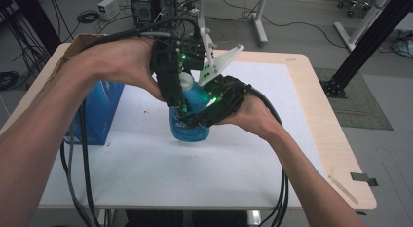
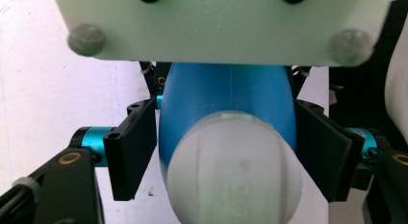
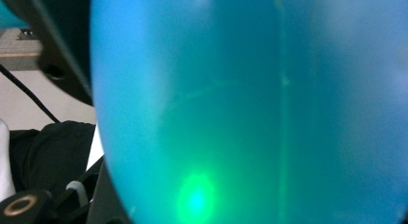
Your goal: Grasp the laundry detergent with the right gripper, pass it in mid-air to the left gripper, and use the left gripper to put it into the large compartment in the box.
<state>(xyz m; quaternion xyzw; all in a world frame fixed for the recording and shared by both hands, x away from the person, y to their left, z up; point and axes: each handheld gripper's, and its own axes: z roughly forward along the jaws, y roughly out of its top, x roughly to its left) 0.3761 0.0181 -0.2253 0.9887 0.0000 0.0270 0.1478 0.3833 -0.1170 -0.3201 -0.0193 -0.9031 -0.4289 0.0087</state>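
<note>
Blue bottle (image 1: pixel 191 121) upright at the middle of the white-topped table (image 1: pixel 234 163), white cap (image 1: pixel 185 81) on top. Left tongs (image 1: pixel 181 103) down over the bottle from above and the left, held by the left hand (image 1: pixel 124 61); in the left gripper view, black jaws pressed against the blue shoulders either side just below the cap (image 2: pixel 235 171) (pinching the bottle (image 2: pixel 226 94), pads touching plastic). Right tongs (image 1: pixel 199 117) against the bottle's right side, held low by the right hand (image 1: pixel 253 115); bottle wall (image 3: pixel 250 108) right up against the lens in the right gripper view, green glow on it, jaws hidden, so spread or pressed together cannot be told. Blue box (image 1: pixel 100 112) on the table left of the bottle, apart from it. Black cables (image 1: pixel 80 168) over the near table edge. Grey floor and a computer tower (image 1: pixel 142 8) beyond the far edge.
</note>
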